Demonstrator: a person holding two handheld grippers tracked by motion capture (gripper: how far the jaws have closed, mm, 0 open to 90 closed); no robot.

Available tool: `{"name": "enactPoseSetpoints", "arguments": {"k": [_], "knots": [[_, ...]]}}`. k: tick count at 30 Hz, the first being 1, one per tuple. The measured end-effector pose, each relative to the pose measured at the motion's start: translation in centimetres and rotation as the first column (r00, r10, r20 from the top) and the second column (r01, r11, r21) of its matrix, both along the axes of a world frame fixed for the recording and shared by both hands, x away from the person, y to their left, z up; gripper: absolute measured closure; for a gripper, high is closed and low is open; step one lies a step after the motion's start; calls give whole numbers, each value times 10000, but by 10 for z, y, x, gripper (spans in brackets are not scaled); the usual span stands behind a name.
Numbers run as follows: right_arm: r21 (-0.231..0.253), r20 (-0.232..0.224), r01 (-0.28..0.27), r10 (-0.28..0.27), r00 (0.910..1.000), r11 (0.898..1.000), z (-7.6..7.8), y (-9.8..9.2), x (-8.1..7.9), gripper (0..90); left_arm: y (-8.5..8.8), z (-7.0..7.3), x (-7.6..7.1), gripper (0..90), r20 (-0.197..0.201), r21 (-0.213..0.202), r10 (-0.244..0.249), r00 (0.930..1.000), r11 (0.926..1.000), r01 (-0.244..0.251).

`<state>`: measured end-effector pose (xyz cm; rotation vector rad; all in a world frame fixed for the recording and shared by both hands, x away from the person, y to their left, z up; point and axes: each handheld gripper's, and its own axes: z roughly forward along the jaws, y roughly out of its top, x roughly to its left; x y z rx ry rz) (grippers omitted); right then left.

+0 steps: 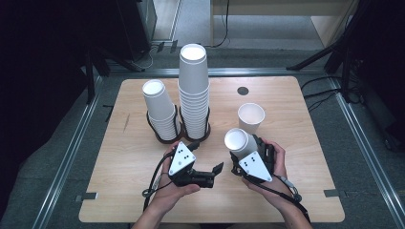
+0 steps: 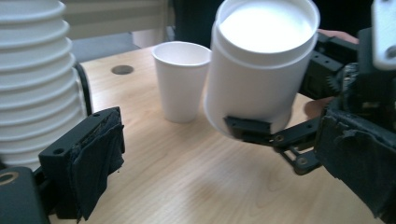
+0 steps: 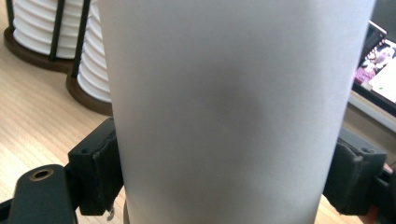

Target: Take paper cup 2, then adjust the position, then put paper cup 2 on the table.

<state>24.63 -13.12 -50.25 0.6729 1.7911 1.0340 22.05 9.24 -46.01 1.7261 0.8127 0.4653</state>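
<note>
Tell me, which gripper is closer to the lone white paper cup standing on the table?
Right. The right gripper, shut on another white paper cup, sits just in front of the lone white paper cup. The left gripper is farther off to its left.

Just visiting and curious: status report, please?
Right gripper shut on white paper cup, above the wooden table. Left gripper open, empty. Second upright white paper cup just beyond.
</note>
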Motion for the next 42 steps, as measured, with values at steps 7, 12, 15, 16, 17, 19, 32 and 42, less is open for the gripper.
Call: {"name": "enactPoseSetpoints", "arguments": {"k": [7,12,15,16,17,19,32,42], "knots": [[-614,142,-297,306,9994,9977,-7,8,-3,148,-4,1,-2,22,-195,-70,-338,9992,9994,336],[-736,289,-536,558,9980,9958,-8,11,-5,148,-5,2,-3,22,-286,-55,-536,9982,9986,535],[-732,367,-657,686,9970,9951,-8,12,-6,149,-6,2,-3,22,-342,-47,-636,9974,9980,635],[-737,411,-725,757,9963,9946,-8,12,-7,148,-7,1,-3,22,-397,-37,-702,9967,9975,701],[-737,411,-725,757,9963,9946,-8,12,-7,148,-7,1,-3,22,-397,-37,-702,9967,9975,701],[-758,441,-829,864,9953,9937,-8,12,-8,148,-8,0,-3,22,-458,-43,-811,9957,9967,809],[-710,732,-1399,1450,9867,9876,-6,14,-13,148,-4,2,-2,40,-496,-270,-989,9939,9949,976],[-914,922,-2054,2137,9725,9744,-6,20,-20,147,-6,2,-3,57,-461,-84,-1019,9937,9948,1017]]}}
